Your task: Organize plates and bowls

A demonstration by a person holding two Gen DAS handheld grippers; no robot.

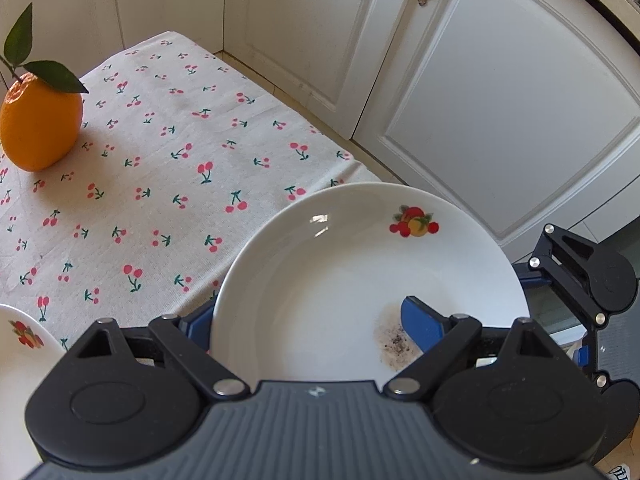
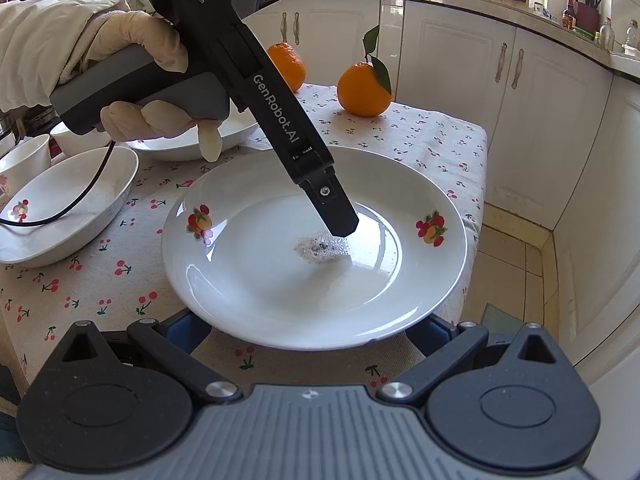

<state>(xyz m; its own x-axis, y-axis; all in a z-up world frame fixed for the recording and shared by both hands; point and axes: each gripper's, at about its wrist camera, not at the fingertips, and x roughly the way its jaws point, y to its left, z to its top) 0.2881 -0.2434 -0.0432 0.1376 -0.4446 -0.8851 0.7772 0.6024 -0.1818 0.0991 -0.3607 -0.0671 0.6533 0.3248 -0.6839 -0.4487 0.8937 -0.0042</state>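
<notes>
Left tool (image 2: 340, 224): one finger inside the plate (image 2: 314, 248), by a dark smudge (image 2: 320, 250); the other under the rim. Clamped on the plate. Right tool (image 2: 308, 328): both blue fingers go under the plate's near rim; grip cannot be told. Plate lies at the tabletop (image 2: 436, 140) edge nearest the camera. Bowls (image 2: 68, 208) left, oranges (image 2: 362, 88) behind.
</notes>
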